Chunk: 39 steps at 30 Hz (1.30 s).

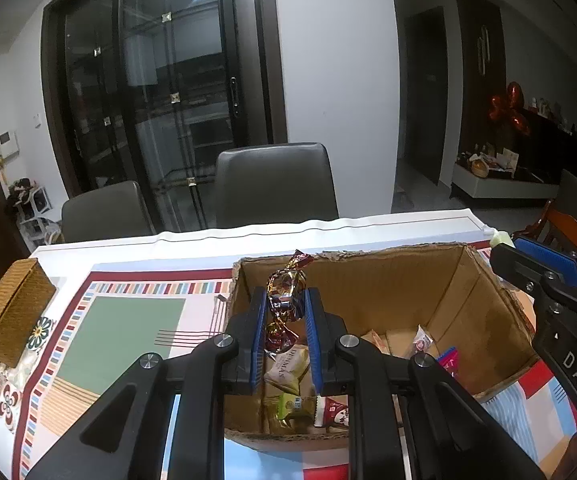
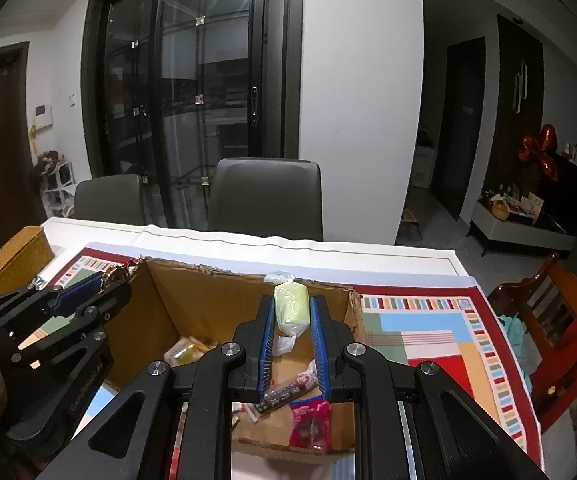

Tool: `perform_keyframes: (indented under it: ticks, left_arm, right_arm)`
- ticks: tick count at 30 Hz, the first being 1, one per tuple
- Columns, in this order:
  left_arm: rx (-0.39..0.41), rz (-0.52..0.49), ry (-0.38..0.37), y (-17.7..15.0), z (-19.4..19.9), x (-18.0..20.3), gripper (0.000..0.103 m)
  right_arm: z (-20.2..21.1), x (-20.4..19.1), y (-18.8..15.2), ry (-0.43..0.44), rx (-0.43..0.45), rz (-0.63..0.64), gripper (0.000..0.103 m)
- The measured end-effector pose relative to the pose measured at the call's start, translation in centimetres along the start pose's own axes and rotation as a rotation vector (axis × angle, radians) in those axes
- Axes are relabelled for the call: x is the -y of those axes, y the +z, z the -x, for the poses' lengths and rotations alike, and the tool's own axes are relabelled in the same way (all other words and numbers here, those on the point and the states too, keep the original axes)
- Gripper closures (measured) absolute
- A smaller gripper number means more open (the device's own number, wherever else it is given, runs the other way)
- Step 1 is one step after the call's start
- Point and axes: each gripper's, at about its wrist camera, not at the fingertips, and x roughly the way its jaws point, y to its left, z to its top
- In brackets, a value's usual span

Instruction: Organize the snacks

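An open cardboard box (image 1: 372, 276) stands on the patterned tablecloth and holds several wrapped snacks (image 1: 288, 372). My left gripper (image 1: 286, 304) is shut on a shiny gold-and-brown twisted candy (image 1: 286, 288), held above the box's left side. My right gripper (image 2: 292, 312) is shut on a pale green wrapped snack (image 2: 291, 308), held above the same box (image 2: 208, 292), near its far wall. In the right wrist view the box holds a dark stick-shaped packet (image 2: 288, 390), a pink packet (image 2: 310, 420) and yellow packets (image 2: 186, 352). Each gripper shows in the other's view, the right one (image 1: 544, 268) and the left one (image 2: 88, 288).
A woven wicker box (image 1: 12, 312) sits at the table's left end. Two grey chairs (image 1: 274, 184) stand behind the far table edge. A wooden chair (image 2: 556, 320) stands off the table's right side. The tablecloth (image 2: 428, 332) lies to the right of the box.
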Motion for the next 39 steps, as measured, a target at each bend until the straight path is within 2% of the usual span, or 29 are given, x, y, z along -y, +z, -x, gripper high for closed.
perform_keyframes:
  ticks: [5,8,13,17,19,21,28,39]
  left_arm:
    - [-0.012,-0.001,-0.005,-0.1,-0.5,-0.1,0.081]
    - [-0.012,-0.012,0.007,-0.2,-0.6,0.1,0.072]
    - [-0.009,-0.005,0.021,-0.3,-0.4,-0.1,0.052]
    - [-0.003,-0.004,0.03,-0.3,-0.1,-0.2,0.044]
    - [-0.002,-0.005,0.036,-0.4,0.1,-0.2,0.04]
    - [0.0,-0.007,0.043,-0.4,0.3,-0.1,0.039]
    - [0.008,0.006,0.057,-0.4,1.3,-0.6,0.033]
    - [0.03,0.017,0.076,-0.2,3.8,-1.4,0.033]
  right_arm:
    - [-0.7,-0.1,0.0,0.001,-0.015,0.0,0.083]
    - [-0.8,-0.2,0.0,-0.005,-0.014,0.004,0.082]
    - [-0.8,-0.3,-0.1,-0.025,-0.013,0.007,0.054]
    - [-0.8,0.0,-0.3,-0.035,-0.015,-0.005,0.045]
    - [-0.7,0.2,-0.3,-0.041,-0.016,-0.007,0.037]
    - [-0.6,0.3,-0.3,-0.043,-0.014,-0.009,0.035]
    - [0.5,0.3,-0.2,-0.052,0.004,-0.013,0.034]
    - [2.8,0.2,0.1,-0.053,0.034,-0.016,0.034]
